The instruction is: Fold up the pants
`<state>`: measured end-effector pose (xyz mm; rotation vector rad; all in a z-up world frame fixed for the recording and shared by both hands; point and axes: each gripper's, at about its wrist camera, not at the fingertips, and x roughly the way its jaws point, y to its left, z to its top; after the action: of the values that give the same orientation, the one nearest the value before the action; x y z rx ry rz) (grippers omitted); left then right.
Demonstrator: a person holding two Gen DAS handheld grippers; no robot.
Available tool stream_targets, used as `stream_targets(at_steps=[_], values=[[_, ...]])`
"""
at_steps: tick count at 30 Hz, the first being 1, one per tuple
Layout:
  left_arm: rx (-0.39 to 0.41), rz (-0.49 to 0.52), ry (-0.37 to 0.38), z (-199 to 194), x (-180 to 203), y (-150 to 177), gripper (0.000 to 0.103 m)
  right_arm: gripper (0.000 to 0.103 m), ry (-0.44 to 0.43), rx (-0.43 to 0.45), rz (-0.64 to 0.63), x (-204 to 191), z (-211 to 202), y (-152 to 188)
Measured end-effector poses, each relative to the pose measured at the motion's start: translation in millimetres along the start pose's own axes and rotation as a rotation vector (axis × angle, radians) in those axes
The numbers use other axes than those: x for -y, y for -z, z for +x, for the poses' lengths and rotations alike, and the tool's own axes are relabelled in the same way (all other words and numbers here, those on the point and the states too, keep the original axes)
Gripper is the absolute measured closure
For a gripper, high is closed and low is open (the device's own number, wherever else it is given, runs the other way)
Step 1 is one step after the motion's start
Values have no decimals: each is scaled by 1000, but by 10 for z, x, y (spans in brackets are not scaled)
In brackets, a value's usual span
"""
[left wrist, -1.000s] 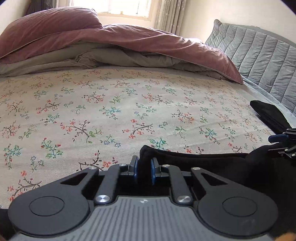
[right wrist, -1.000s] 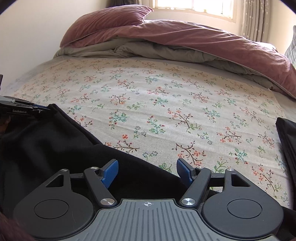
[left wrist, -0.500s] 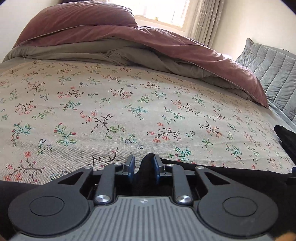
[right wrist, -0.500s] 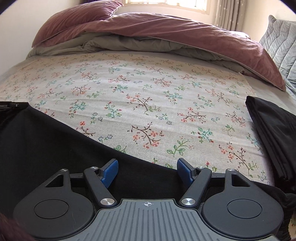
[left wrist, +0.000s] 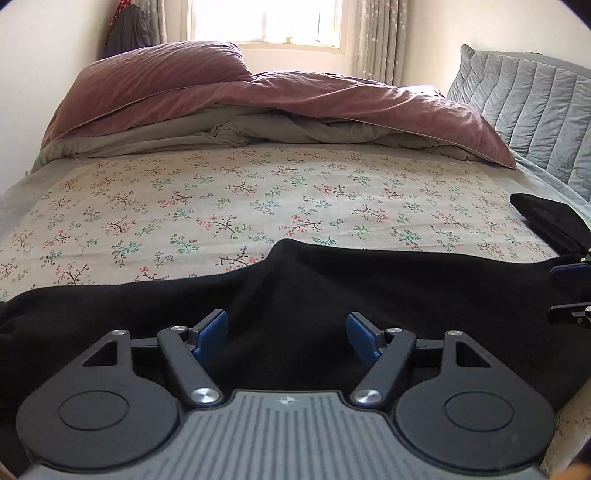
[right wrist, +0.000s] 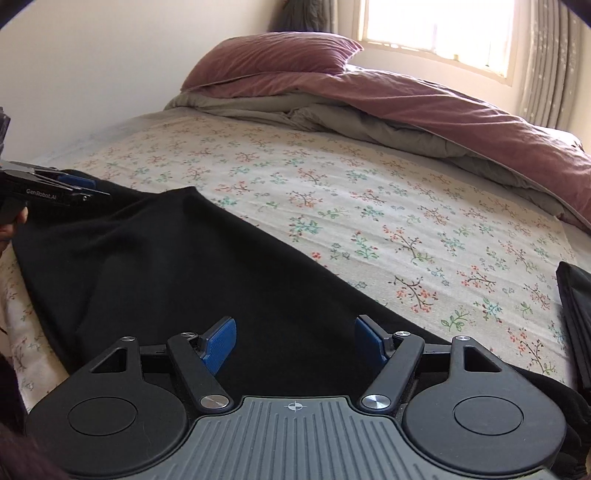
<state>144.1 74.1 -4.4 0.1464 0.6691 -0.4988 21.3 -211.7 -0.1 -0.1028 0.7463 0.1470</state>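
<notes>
The near edge of the black pants [left wrist: 369, 291] is hidden under both gripper bodies, so how far the cloth runs toward the camera cannot be told. In the left wrist view the right gripper [left wrist: 570, 291] is cut off at 3 o'clock; only its blue pads show. In the right wrist view the left gripper [right wrist: 79, 188] juts in at 9 o'clock, with a bit of hand [right wrist: 9, 229] behind it.

The pants lie spread on the bed [left wrist: 258, 192], across its floral sheet, filling the lower half of each view. A second dark folded cloth [left wrist: 546, 221] sits at 3 o'clock, apart from the pants. A mauve duvet [left wrist: 332, 99] and pillow [left wrist: 166, 70] are heaped at 12 o'clock beneath a bright window [left wrist: 266, 22]; a grey quilted headboard [left wrist: 535, 99] stands at 2 o'clock.

The left fingers [left wrist: 210, 330] are spreading apart over the pants, gripping nothing. The right fingers [right wrist: 219, 345] stand wide over the cloth, also holding nothing.
</notes>
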Motion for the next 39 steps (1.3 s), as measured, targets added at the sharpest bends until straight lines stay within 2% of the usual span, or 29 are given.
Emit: stream_targets(at_steps=[7,9,12,15,17,19,23,28,31,32,33,34,35,36,37,39], values=[[-10,150,151,-280,284,482,21,33,-179,16,-213,-535,-274,264],[-5,152,221,-295,310,577,21,34,-208,9,-248,-637,-296,335],[-15,160,272,-245,332,668,21,37,-243,2,-303,-770,-314,433],[-43,215,294,-196,391,715,22,57,-256,-20,-343,-848,-296,490],[-62,254,291,-160,432,731,25,79,-246,-44,-372,-866,-255,517],[-67,274,279,-163,440,756,26,93,-216,-54,-391,-863,-225,542],[-55,270,274,-188,454,775,26,101,-231,-28,-318,-725,-295,469],[-29,289,275,-206,561,774,26,102,-251,20,-178,-465,-363,293],[9,336,246,-201,660,774,26,102,-272,25,-137,-386,-367,212],[25,356,228,-205,689,779,31,102,-281,21,-130,-368,-371,199],[35,388,205,-197,720,781,47,102,-290,15,-124,-356,-374,192],[34,416,188,-187,738,780,57,102,-304,3,-121,-347,-370,181],[33,433,185,-188,734,775,78,101,-320,-17,-121,-340,-360,181],[30,432,200,-201,706,763,91,99,-332,-40,-123,-333,-349,192],[23,423,218,-220,660,745,91,90,-339,-59,-127,-329,-343,208],[15,417,250,-273,578,726,92,88,-340,-99,-146,-328,-336,268]])
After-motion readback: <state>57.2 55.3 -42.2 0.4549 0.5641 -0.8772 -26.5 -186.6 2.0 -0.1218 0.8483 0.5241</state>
